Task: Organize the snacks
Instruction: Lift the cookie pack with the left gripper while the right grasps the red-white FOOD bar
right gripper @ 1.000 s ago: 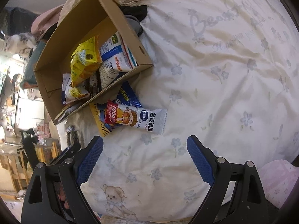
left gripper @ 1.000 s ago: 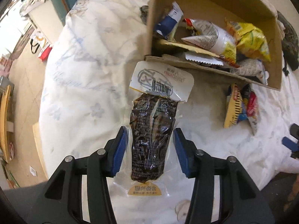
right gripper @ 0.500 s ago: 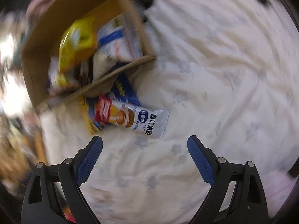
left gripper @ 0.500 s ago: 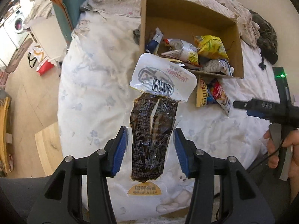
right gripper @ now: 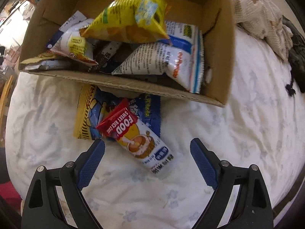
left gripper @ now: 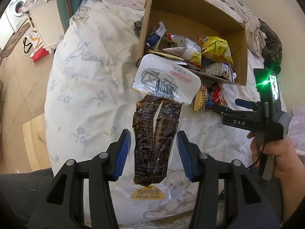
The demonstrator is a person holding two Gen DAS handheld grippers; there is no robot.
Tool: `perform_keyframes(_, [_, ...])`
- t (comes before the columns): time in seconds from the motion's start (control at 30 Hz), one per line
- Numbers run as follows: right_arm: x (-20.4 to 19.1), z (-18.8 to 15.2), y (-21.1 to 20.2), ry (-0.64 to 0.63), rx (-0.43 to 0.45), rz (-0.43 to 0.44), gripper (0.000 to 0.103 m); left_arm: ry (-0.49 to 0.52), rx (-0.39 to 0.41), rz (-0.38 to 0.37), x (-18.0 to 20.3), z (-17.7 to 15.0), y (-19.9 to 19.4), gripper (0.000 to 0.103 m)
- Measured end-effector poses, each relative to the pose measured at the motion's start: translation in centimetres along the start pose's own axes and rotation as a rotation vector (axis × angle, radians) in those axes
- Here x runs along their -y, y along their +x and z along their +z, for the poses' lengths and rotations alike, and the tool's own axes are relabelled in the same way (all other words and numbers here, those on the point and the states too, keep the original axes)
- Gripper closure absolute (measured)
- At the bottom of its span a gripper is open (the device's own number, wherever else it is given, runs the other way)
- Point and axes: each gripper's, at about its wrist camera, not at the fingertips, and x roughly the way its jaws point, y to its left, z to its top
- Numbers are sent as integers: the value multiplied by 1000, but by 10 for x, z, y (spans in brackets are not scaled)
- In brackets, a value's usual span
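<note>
While our left tool (left gripper: 153, 153) clamps the dark vacuum-sealed meat pouch (left gripper: 155, 143) above the bed, our right tool (right gripper: 147, 159) gapes empty over the red-and-white rice-cake packet (right gripper: 133, 135) beside the brown cardboard box (right gripper: 225, 43); slick film could slip.

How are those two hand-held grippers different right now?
The left gripper is clamped on a dark vacuum-packed snack, held above the bed; the right gripper holds nothing. The left's jaws stand narrow, the right's wide, over a rice cake packet lying on the bed. Both have blue pads, black arms and point downward near the box.
</note>
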Motion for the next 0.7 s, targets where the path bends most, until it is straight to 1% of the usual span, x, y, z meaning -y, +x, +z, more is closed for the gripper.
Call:
perform_keyframes(0.03, [-2, 1, 2, -9, -3, 12, 13, -1, 1, 1, 0, 0, 0, 57])
perform_keyframes(0.07, [-4, 2, 5, -22, -12, 25, 21, -3, 3, 2, -1, 0, 0, 57])
perform_keyframes(0.1, [-8, 1, 9, -38, -21, 23, 34, -5, 6, 2, -1, 1, -1, 57])
perform_keyframes(0.13, [-12, 0, 11, -51, -30, 19, 39, -4, 6, 1, -2, 1, 0, 57])
perform_keyframes(0.17, [-15, -2, 14, -68, -43, 16, 48, 2, 5, -1, -1, 1, 0, 57])
perform_keyframes(0.2, [-19, -5, 14, -84, -47, 9, 55, 7, 5, 2, 0, 1, 1, 57])
perform_keyframes(0.23, [-21, -7, 14, -91, -45, 12, 59, 13, 6, 7, 1, 1, 2, 57])
perform_keyframes(0.27, [-23, -10, 12, -97, -44, 23, 66, 17, 6, 11, 2, 1, 2, 57])
perform_keyframes(0.37, [-25, -21, 4, -94, -50, 60, 74, 11, 3, 11, 3, 2, 3, 57])
perform_keyframes(0.4, [-24, -24, 0, -89, -50, 72, 82, 8, 5, 7, 2, 2, 2, 57])
perform_keyframes(0.43, [-22, -27, -6, -83, -43, 83, 87, 9, 11, 6, 3, 2, 0, 57])
perform_keyframes(0.63, [-32, -43, -35, -75, 20, 150, 87, 29, 47, 26, 5, 2, -5, 57])
perform_keyframes(0.7, [-33, -46, -42, -54, 34, 176, 87, -4, 80, -1, 1, 3, -10, 57])
